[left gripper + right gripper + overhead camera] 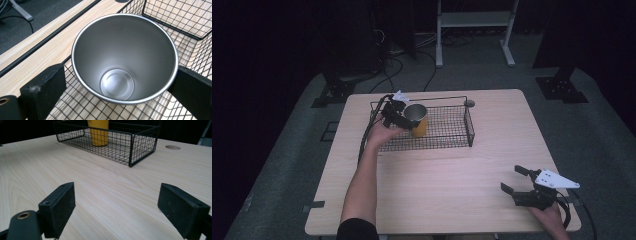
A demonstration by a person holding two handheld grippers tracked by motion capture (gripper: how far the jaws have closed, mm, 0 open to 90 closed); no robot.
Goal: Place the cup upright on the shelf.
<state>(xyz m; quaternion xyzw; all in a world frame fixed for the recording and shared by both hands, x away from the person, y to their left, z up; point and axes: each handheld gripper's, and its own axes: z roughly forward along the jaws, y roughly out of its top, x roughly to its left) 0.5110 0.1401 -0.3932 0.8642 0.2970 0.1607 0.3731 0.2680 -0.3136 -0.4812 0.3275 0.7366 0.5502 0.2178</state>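
Yellow-sided steel cup (417,120), plain silver-grey inside (duller toward the base); black grid-patterned wire basket (452,131); pale wood-grain bench (452,185); matt black fingers (58,206).

- Between my left fingers (42,92): cup (125,57), brushed matt metal inside, glossy yellow outside.
- Under it: black wire basket (175,17).
- Beneath my right fingers (58,207): smooth pale wood table (105,187).

Yellow cup (99,132) top cut off by right gripper view's edge.
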